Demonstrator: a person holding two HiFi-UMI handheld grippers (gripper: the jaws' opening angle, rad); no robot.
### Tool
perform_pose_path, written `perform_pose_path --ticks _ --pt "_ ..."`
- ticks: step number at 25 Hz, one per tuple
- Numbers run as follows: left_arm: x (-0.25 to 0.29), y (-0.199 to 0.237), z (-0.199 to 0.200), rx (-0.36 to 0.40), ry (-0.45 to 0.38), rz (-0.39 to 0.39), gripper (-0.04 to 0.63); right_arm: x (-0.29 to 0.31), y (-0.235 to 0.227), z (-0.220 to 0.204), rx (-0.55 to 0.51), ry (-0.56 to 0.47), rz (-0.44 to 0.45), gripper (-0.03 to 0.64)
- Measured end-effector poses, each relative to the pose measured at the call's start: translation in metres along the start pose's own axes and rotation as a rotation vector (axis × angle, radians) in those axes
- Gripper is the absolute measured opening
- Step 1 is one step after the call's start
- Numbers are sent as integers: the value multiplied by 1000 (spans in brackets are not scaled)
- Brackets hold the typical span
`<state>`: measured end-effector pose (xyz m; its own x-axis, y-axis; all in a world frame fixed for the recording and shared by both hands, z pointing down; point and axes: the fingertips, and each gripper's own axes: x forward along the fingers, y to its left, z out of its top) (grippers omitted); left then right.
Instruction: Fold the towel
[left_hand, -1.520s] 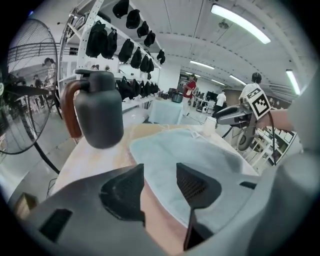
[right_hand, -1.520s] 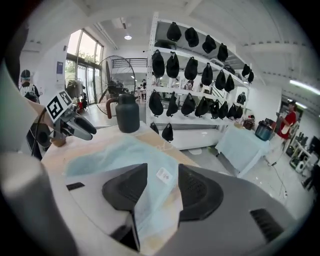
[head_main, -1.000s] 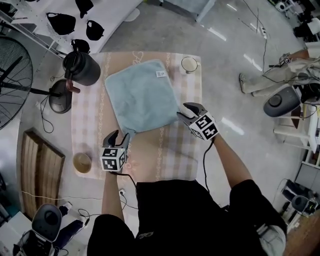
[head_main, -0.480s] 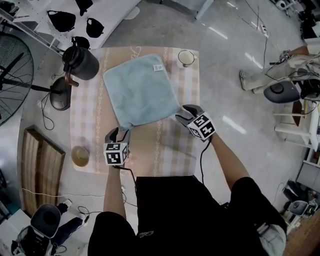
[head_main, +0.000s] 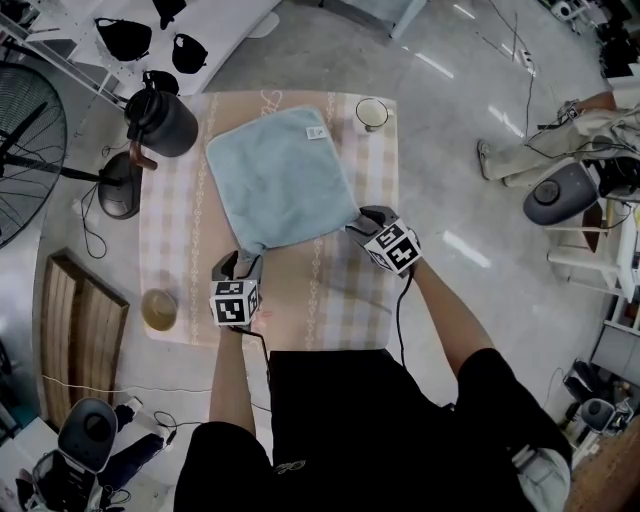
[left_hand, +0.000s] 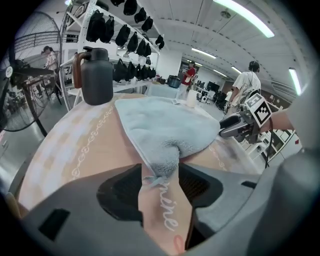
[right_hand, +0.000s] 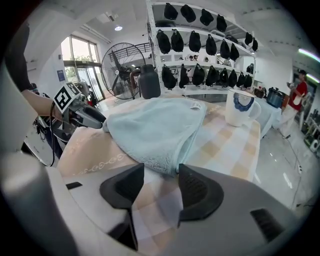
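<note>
A light-blue towel (head_main: 285, 180) lies spread flat on the checked tablecloth (head_main: 340, 300), a small white tag at its far right corner. My left gripper (head_main: 240, 262) is at the towel's near-left corner. Its jaws are opening, and the puckered corner (left_hand: 161, 159) lies loose between them, not pressed by the pads. My right gripper (head_main: 360, 222) is at the near-right corner. Its jaws are opening too, with the towel's edge (right_hand: 160, 162) just at their tips. From each gripper view the other gripper shows across the towel: the right gripper (left_hand: 240, 127) and the left gripper (right_hand: 82, 116).
A black jug (head_main: 165, 125) stands at the table's far left, a white mug (head_main: 372, 113) at the far right, and a small tan bowl (head_main: 160, 308) at the near left. A fan (head_main: 25, 150) and a wooden crate (head_main: 80, 330) are on the floor to the left.
Both grippers have sunk a little toward the table at the towel's near corners and their jaws have spread wider. The towel lies as before.
</note>
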<state>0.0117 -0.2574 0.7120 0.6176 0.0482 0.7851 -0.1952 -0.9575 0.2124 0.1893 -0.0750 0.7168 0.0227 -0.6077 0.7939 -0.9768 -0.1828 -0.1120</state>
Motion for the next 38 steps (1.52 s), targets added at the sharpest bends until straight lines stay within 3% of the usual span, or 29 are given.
perform_pose_path --ticks 5,6,9,15,23,38 --pt "10 -8 -7 8 28 -36 212 1 -2 -2 1 4 -14 211" --pt "14 -8 -8 19 40 -40 212 2 -3 -2 1 5 -23 191" --pt "21 -6 -8 50 63 -27 207 -1 -9 1 -3 0 -66 44" --pt "13 4 -13 57 75 12 95 -10 -12 5 -16 -7 -87 35" --pt "-8 7 -26 125 80 41 89 -26 -4 -8 -18 -10 -74 35" --pt "-58 -36 -91 110 99 87 89 -67 56 -65 -83 1 8 35"
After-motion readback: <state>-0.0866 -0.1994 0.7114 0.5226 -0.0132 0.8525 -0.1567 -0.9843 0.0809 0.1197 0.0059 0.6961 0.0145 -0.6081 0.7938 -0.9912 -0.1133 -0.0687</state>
